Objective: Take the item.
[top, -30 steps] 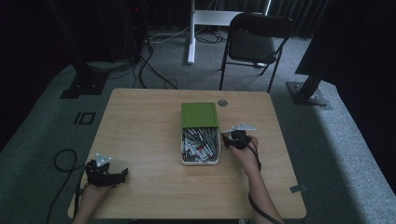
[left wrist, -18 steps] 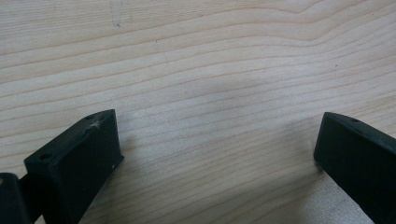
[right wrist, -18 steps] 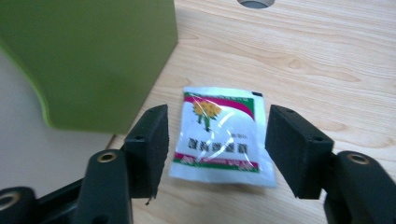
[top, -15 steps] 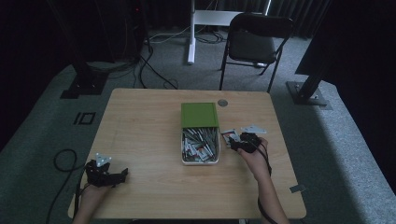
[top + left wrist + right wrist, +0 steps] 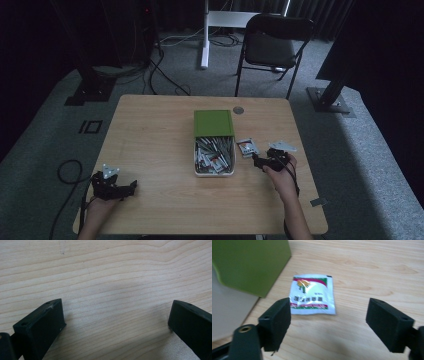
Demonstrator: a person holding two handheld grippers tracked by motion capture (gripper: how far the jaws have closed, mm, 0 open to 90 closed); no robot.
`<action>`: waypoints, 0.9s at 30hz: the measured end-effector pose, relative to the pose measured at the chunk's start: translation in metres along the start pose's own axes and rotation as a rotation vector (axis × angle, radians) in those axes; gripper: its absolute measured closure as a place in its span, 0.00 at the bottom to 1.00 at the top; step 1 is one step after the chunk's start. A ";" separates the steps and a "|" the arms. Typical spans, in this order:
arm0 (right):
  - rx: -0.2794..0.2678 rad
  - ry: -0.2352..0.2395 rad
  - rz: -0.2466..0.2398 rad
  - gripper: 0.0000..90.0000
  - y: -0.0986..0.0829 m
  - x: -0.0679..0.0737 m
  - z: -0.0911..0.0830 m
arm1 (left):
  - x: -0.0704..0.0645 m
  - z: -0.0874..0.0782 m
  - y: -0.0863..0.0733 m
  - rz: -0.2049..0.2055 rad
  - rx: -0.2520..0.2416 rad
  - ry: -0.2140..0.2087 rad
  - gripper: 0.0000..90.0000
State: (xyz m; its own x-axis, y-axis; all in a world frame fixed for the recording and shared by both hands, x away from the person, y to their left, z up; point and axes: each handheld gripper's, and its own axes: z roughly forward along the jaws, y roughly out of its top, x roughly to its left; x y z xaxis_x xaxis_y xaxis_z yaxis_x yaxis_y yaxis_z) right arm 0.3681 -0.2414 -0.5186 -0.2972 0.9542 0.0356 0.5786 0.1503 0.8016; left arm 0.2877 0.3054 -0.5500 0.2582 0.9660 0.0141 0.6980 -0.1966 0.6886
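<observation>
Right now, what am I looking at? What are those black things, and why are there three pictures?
A person sits at a wooden table holding a grabbing tool in each hand. One camera looks down from above. The other two ride on the tools, so you see each tool's two black fingers. The left gripper rests near the table's corner, open, with bare wood between its fingers. The right gripper is open too, facing a small white packet lying flat. Beside it sits a box full of packets, with a green lid. Nothing is held.

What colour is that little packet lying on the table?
The packet is white with red bands and green trim, clearest in the right gripper view.
</observation>
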 end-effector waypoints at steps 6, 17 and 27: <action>0.013 -0.038 0.020 0.18 -0.010 -0.008 -0.008 | 0.000 0.000 0.000 0.001 0.001 0.000 0.01; 0.056 -0.104 0.081 0.18 -0.032 -0.022 -0.019 | 0.000 0.000 0.000 0.002 0.001 0.000 0.01; 0.067 -0.193 0.082 0.18 -0.048 -0.035 -0.035 | 0.000 0.000 0.000 0.002 0.001 0.000 0.01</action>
State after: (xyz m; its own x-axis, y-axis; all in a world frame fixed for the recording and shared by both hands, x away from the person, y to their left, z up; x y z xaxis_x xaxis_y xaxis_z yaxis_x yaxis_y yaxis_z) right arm 0.3238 -0.2907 -0.5378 -0.0994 0.9948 -0.0211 0.6459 0.0806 0.7592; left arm 0.2877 0.3055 -0.5500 0.2596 0.9656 0.0154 0.6980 -0.1986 0.6880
